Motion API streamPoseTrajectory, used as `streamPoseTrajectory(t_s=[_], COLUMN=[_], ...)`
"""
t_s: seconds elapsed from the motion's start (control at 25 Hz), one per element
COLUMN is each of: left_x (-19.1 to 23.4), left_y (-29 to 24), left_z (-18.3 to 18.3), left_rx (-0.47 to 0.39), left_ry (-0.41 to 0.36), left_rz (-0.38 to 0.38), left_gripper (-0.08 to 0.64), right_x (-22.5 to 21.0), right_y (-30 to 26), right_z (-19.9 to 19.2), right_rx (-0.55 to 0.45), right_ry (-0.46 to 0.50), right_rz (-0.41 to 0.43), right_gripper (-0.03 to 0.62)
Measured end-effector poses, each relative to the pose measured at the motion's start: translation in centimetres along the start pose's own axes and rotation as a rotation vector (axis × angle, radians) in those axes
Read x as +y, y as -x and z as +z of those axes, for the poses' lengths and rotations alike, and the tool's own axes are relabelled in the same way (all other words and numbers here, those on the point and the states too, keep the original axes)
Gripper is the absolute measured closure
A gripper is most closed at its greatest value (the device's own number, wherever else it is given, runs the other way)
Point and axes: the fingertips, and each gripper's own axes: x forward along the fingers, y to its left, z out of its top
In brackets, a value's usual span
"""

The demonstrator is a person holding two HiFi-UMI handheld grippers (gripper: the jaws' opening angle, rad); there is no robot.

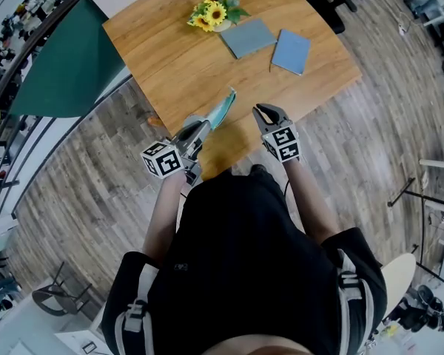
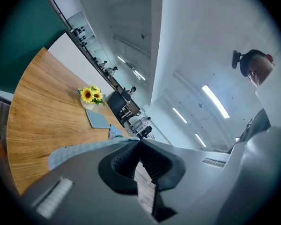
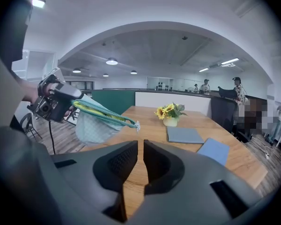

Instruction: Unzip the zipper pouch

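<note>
A pale mint zipper pouch with a teal zipper hangs in the air over the wooden table's near edge. My left gripper is shut on its near end. In the right gripper view the pouch sags below its zipper line, yellow lining shows along the teeth, and the zipper pull sits at the free far tip. The left gripper view shows only a strip of the pouch's fabric beside the closed jaws. My right gripper is just right of the pouch's tip, its jaws a narrow slit apart with nothing between them.
A small vase of sunflowers stands at the table's far side, with a grey flat case and a blue one next to it. A dark green partition borders the table's left. Wood-plank floor surrounds the table.
</note>
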Motion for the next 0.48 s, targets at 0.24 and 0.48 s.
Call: streamPoseTrajectory(t_s=[0.24,0.48], left_x=[0.28,0.59], left_y=[-0.04,-0.07], left_z=[0.28,0.75], left_rx=[-0.006,-0.011], left_ry=[-0.025,-0.05], left_rz=[0.023,0.048], left_gripper=[0.554,0.554], right_x=[0.42,0.11], right_y=[0.28,0.35], right_z=[0.41,0.13], right_rx=[-0.009,-0.011], right_ry=[0.007,0.001], right_rz=[0.015,0.016], right_gripper=[0.551,0.552])
